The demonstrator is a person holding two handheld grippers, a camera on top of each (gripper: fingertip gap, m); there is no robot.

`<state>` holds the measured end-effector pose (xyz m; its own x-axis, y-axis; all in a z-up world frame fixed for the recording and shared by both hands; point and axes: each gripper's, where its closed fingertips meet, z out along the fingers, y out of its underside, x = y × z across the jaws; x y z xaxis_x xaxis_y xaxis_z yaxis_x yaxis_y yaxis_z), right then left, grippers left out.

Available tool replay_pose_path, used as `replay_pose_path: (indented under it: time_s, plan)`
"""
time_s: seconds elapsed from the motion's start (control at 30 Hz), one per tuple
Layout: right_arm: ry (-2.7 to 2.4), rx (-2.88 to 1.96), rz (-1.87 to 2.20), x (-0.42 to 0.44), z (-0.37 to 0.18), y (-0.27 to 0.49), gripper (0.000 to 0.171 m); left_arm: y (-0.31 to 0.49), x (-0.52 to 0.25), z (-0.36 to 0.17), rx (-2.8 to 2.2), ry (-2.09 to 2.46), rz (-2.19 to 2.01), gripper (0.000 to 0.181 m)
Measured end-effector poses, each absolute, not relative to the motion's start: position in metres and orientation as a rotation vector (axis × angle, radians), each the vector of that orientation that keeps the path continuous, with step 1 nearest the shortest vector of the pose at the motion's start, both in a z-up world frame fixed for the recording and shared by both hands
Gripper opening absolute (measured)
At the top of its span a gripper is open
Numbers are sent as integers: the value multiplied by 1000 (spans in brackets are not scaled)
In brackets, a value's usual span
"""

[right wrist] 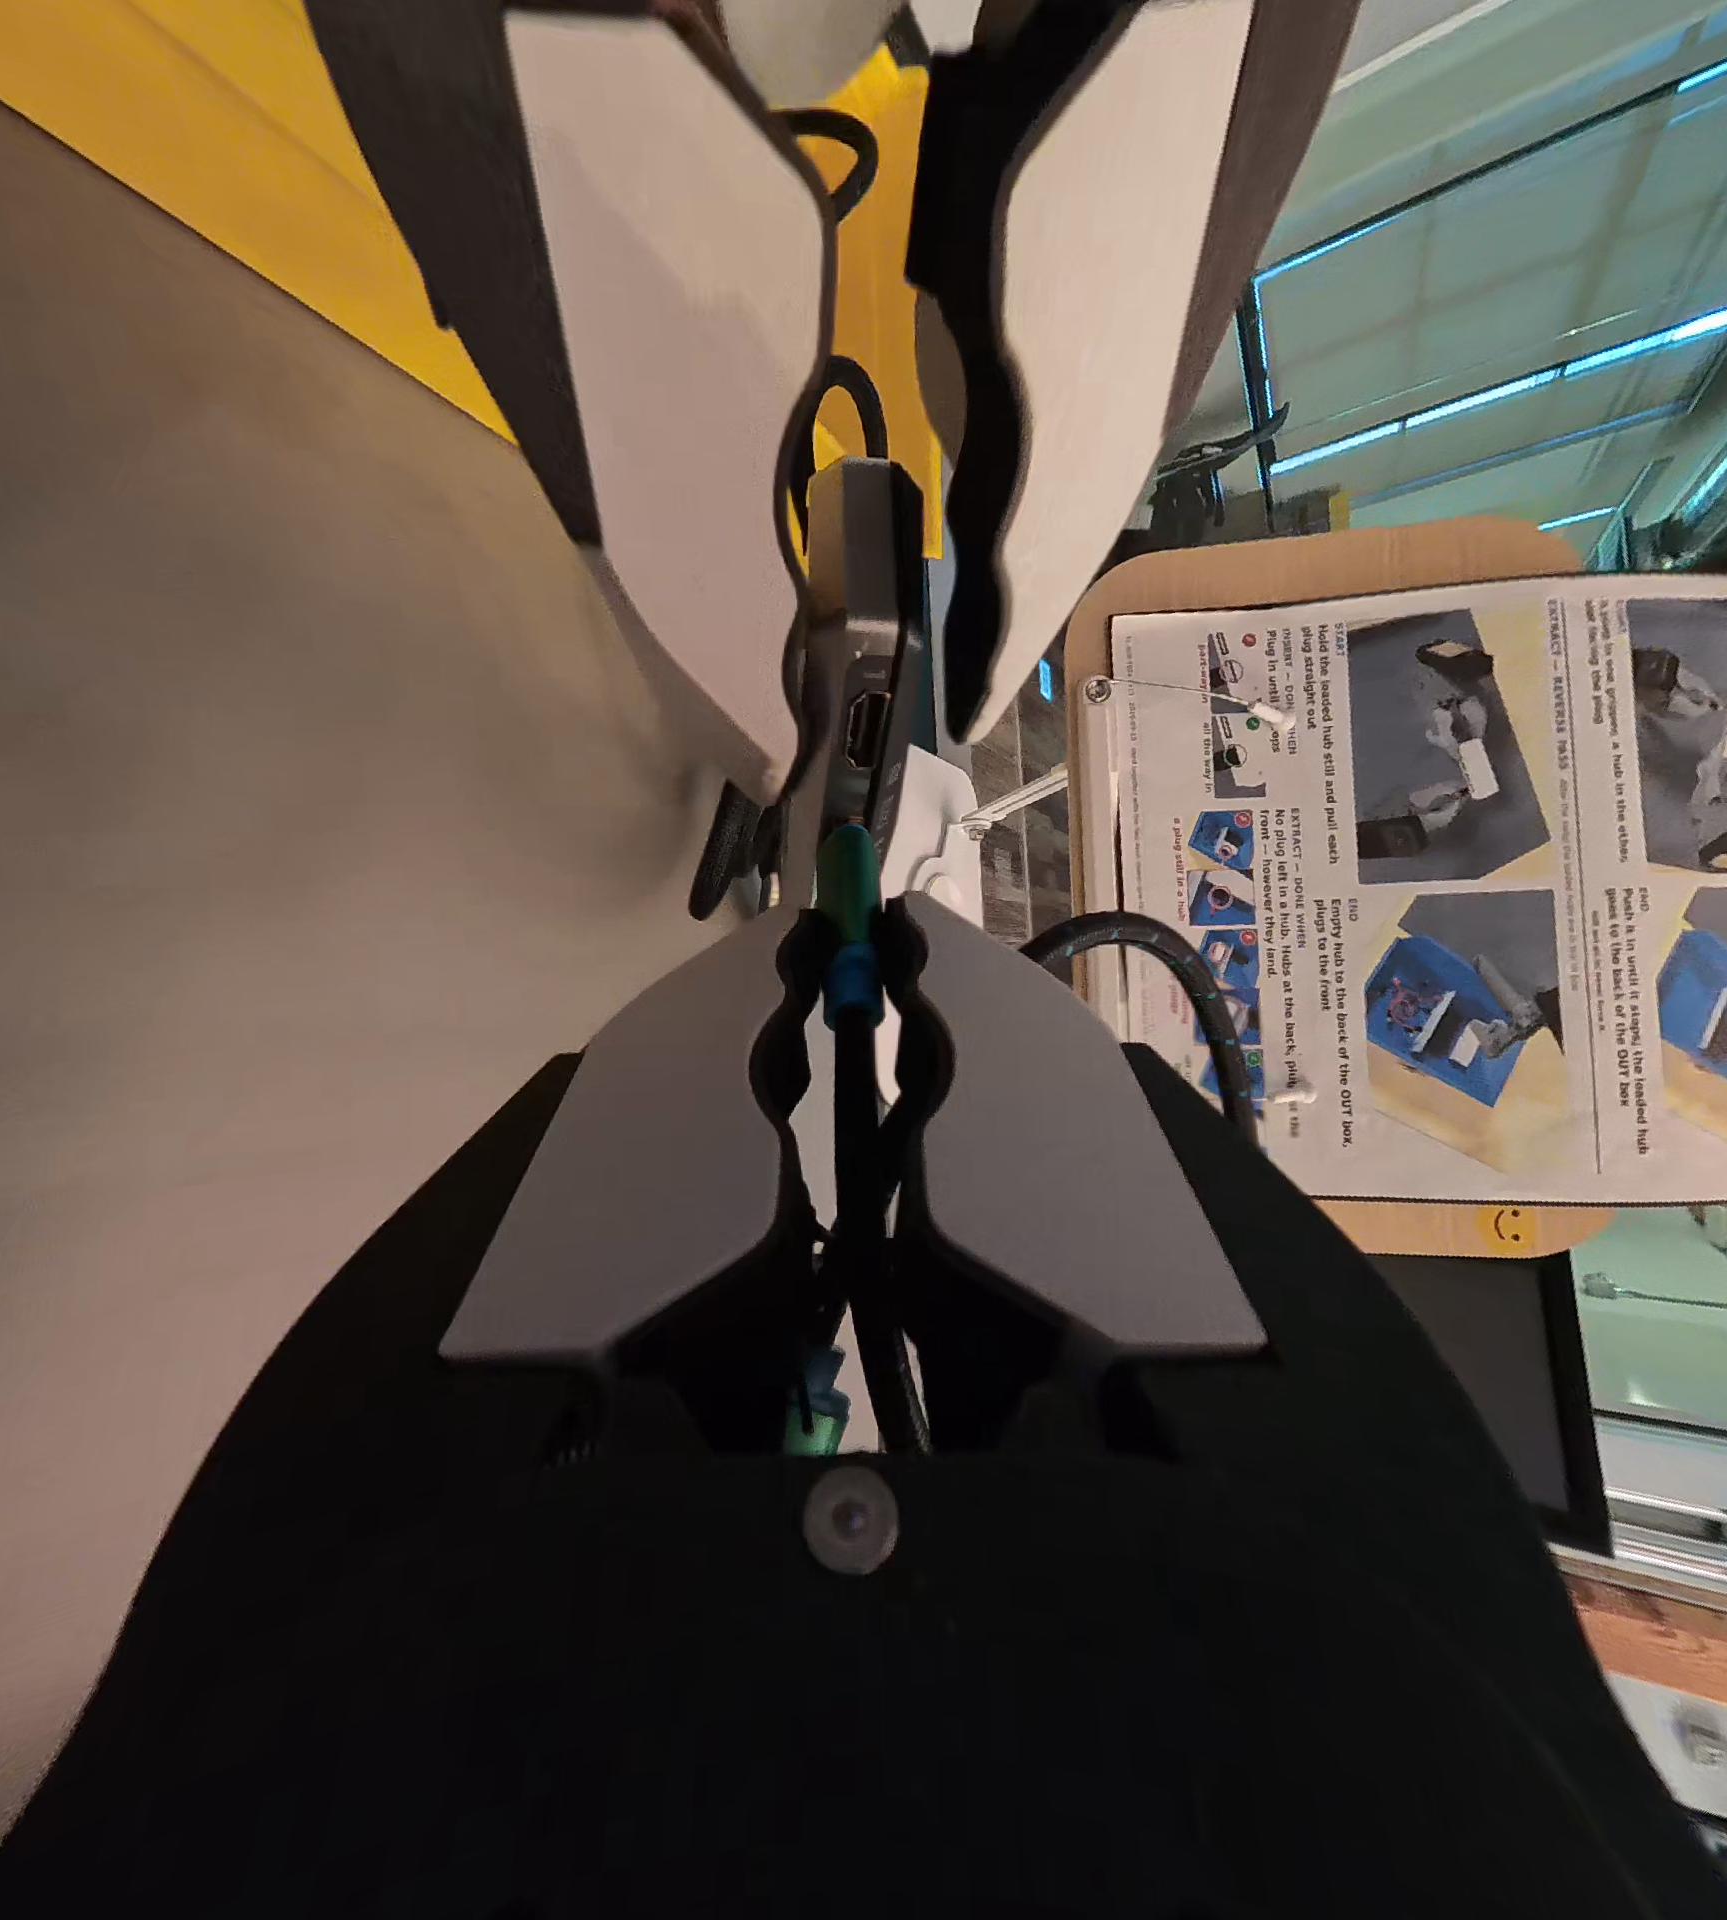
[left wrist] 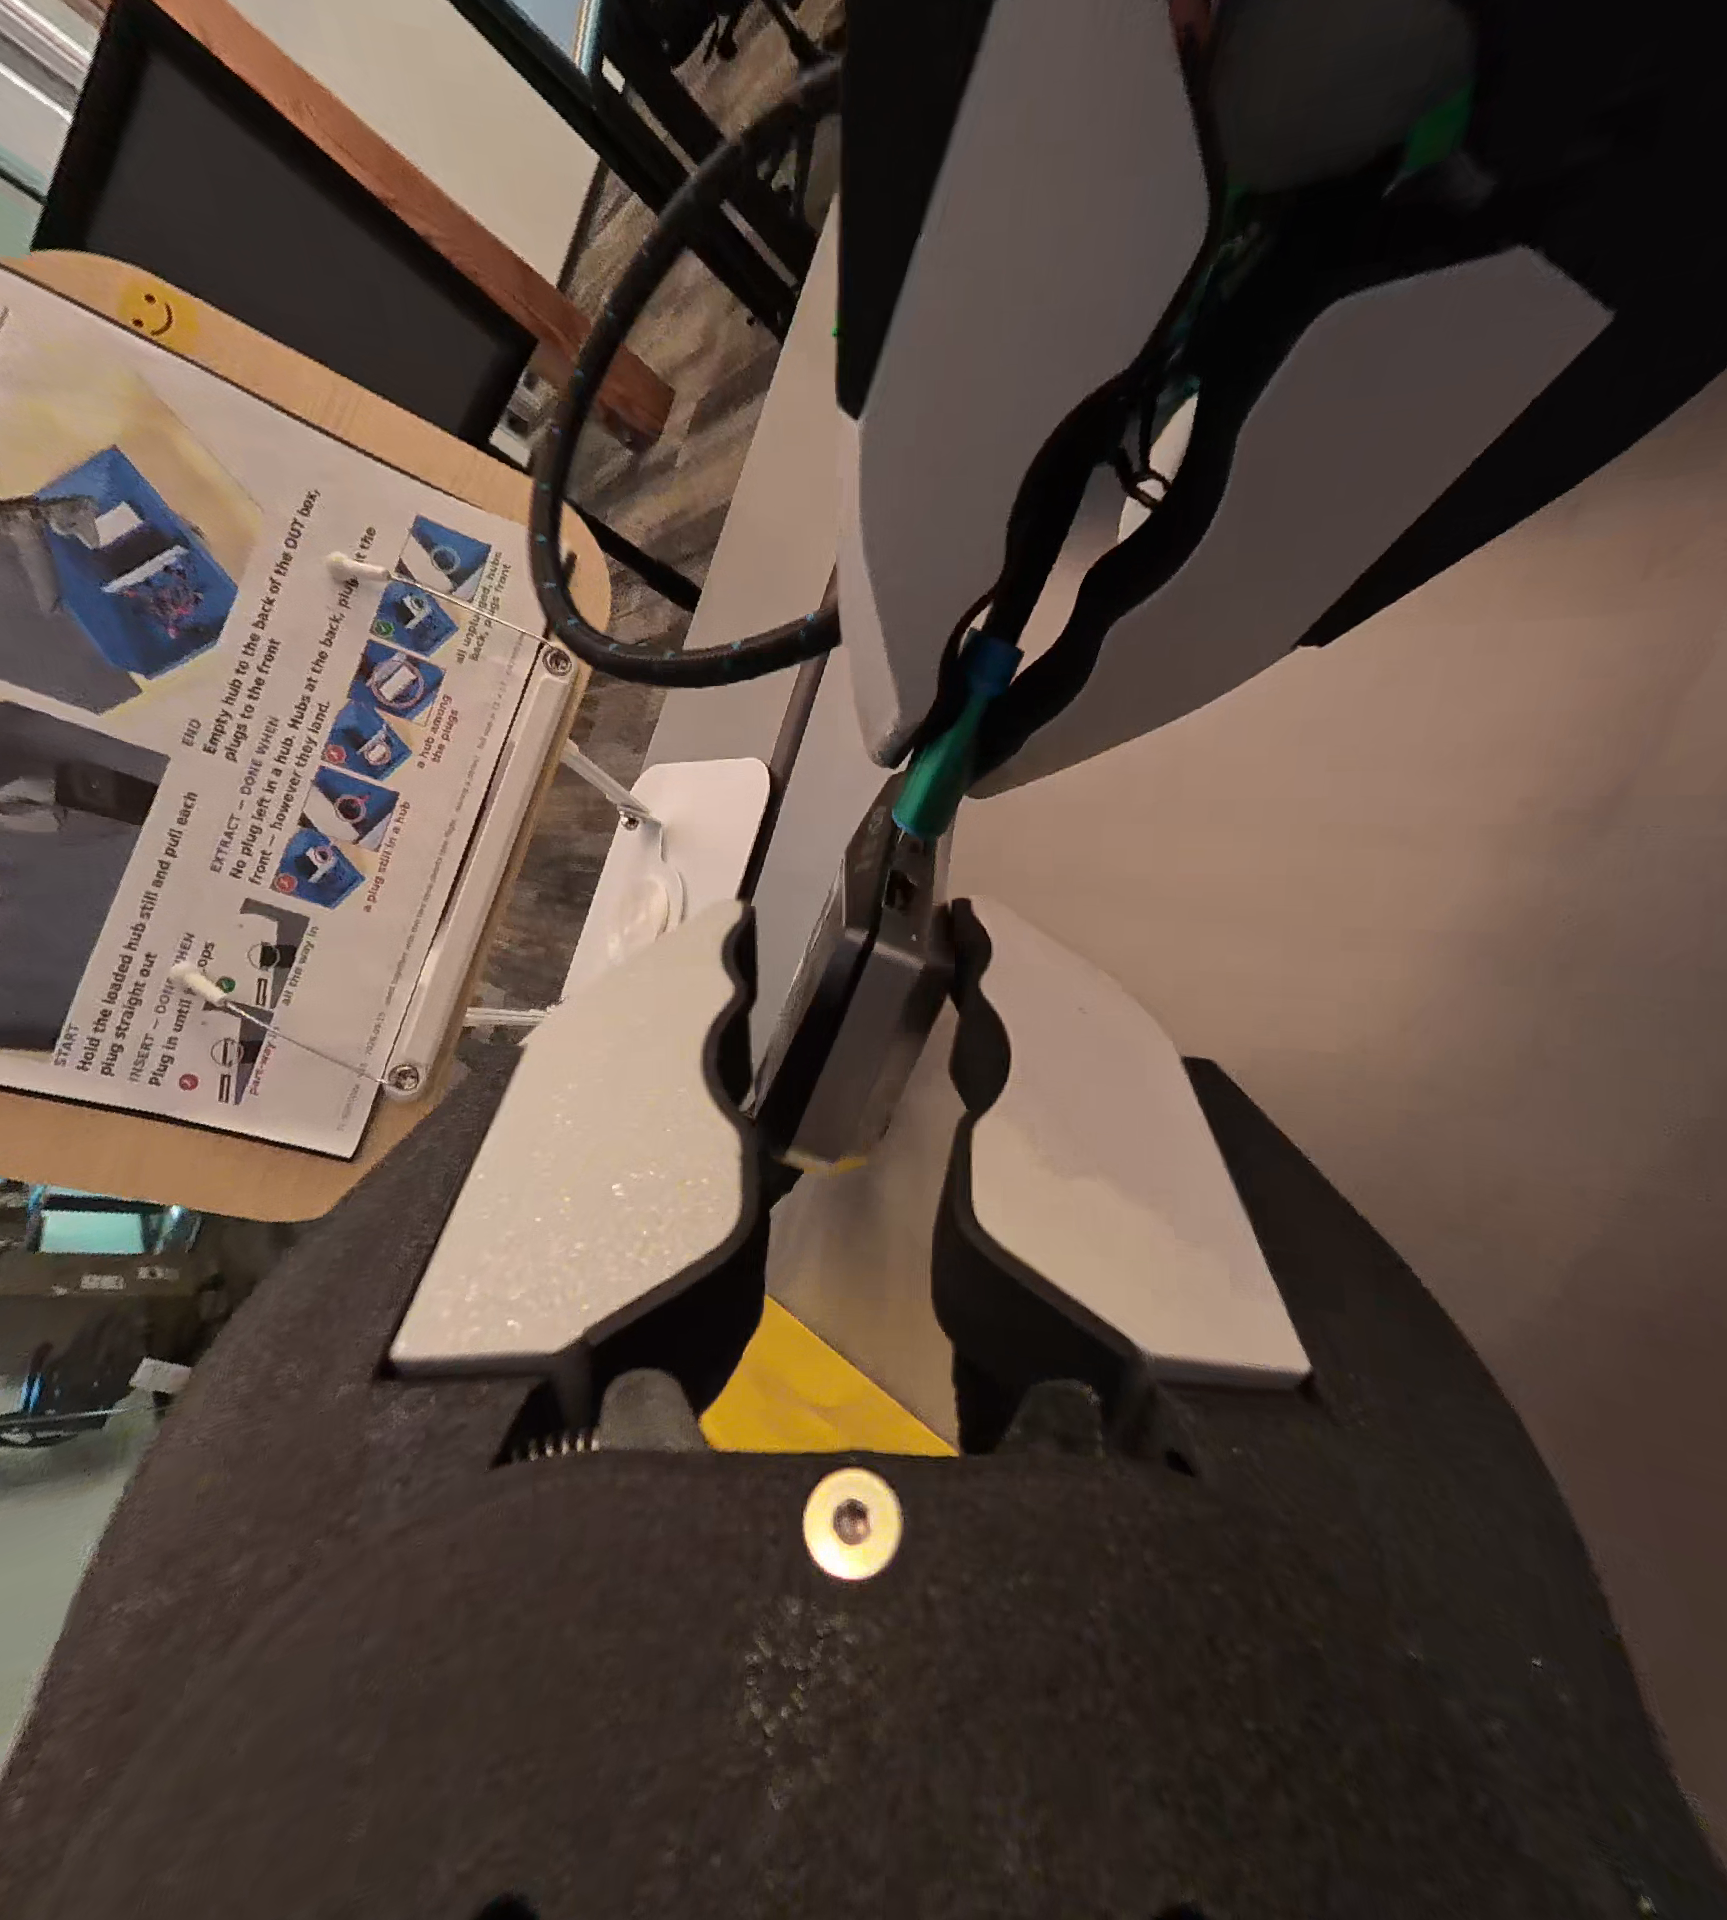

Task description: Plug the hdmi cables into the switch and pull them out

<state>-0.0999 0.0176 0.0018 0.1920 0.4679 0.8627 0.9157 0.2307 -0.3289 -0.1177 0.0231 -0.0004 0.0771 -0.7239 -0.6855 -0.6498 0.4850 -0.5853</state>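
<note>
The switch [left wrist: 864, 1023] is a slim dark-grey slab with ports along one edge, clamped between the left gripper [left wrist: 854, 1023] fingers above a pale table [left wrist: 1461, 935]. The right gripper [right wrist: 854, 971] pinches a green-and-blue plug [right wrist: 848, 935] on a black cable [right wrist: 864, 1195], its tip at the switch's edge

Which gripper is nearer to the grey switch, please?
Left. The left gripper has its fingers closed around the switch body; the right gripper sits just off its port end, pinching the green-and-blue plug.
</note>
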Motion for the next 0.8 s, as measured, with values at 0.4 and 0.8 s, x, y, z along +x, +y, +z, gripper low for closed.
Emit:
replay_pose_path:
  time_s: [0.4, 0.8]
  plan:
    - [-1502, -1231, -738, -99, 16, 8, 16, 24, -112, -3, -1062, 1652, 70, 22]
    - [-1242, -1152, -210, -97, 96, -39, 21, 29, -115, 24, -1035, 1503, 74, 22]
